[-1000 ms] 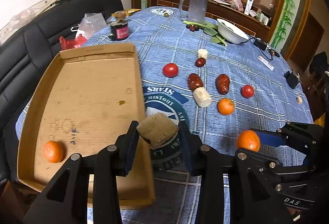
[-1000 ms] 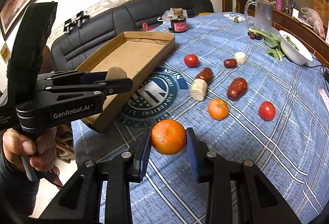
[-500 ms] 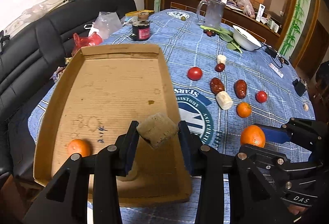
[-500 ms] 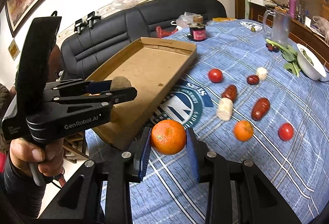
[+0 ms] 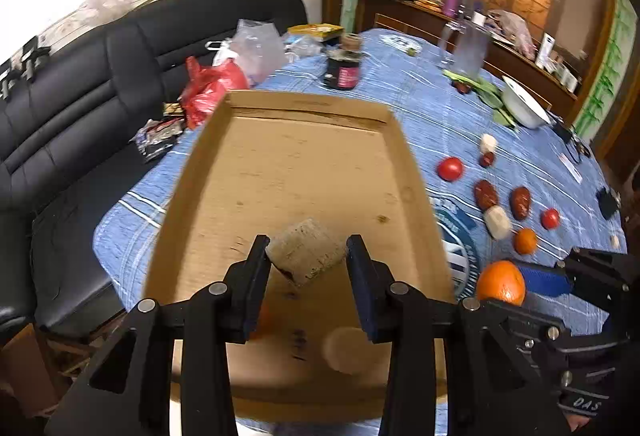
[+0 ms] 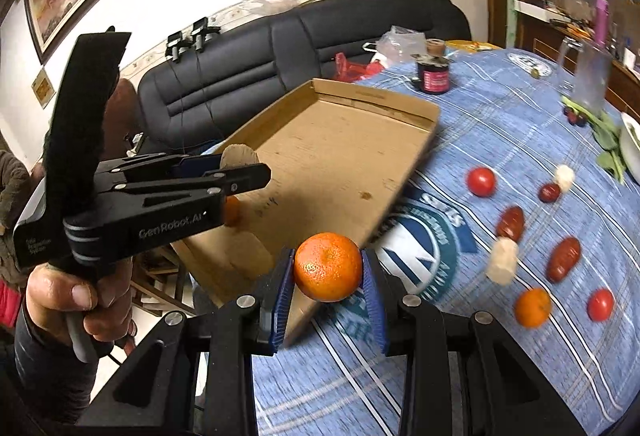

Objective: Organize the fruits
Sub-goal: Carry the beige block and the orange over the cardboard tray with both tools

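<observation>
- My left gripper point(image 5: 307, 263) is clamped on a pale brown chunk point(image 5: 306, 256), held above the cardboard tray point(image 5: 304, 171).
- My right gripper point(image 6: 328, 276) is clamped on an orange point(image 6: 328, 267), held above the tray's near corner and the blue tablecloth point(image 6: 500, 139).
- In the tray: a small orange point(image 6: 232, 209) and a pale round piece point(image 5: 346, 350), blurred.
- On the cloth to the right: tomatoes, red dates, pale chunks, another orange point(image 6: 533, 307).

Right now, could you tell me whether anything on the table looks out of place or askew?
Yes: the cardboard tray sticks out past the table edge at its near end, partly unsupported. The pale chunk sits tilted between the left gripper fingers, a corner pointing down.
</observation>
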The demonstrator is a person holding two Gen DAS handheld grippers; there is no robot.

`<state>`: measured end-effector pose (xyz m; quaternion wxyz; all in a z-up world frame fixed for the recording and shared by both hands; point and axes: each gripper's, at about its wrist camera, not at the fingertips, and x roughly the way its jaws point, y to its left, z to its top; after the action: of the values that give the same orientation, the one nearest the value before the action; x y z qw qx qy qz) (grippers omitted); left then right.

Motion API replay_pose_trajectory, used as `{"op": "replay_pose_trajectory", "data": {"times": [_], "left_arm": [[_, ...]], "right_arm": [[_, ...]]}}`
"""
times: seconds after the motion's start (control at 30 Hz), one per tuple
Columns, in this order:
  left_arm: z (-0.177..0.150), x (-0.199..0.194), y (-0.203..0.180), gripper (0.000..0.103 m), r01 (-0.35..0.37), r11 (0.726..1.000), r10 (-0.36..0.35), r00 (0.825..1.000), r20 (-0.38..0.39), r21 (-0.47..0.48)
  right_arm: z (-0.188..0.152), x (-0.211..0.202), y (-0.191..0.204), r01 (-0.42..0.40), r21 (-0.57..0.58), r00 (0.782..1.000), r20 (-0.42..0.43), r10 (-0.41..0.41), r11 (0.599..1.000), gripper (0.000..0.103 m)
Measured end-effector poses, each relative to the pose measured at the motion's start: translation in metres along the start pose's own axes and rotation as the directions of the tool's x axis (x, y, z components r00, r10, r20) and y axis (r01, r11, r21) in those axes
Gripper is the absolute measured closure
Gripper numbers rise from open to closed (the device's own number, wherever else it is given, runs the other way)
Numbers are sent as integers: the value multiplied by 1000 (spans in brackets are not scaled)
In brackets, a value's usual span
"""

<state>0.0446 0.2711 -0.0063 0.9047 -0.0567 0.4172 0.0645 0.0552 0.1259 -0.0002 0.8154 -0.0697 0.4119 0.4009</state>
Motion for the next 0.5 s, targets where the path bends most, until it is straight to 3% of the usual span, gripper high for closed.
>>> {"op": "replay_pose_trajectory", "data": {"times": [0.5], "left_arm": [[-1,41,30,66,-18,998,14,997,-77,-53]], "right_arm": [[21,64,19,-26,-49,996,-83,22,998,70]]}}
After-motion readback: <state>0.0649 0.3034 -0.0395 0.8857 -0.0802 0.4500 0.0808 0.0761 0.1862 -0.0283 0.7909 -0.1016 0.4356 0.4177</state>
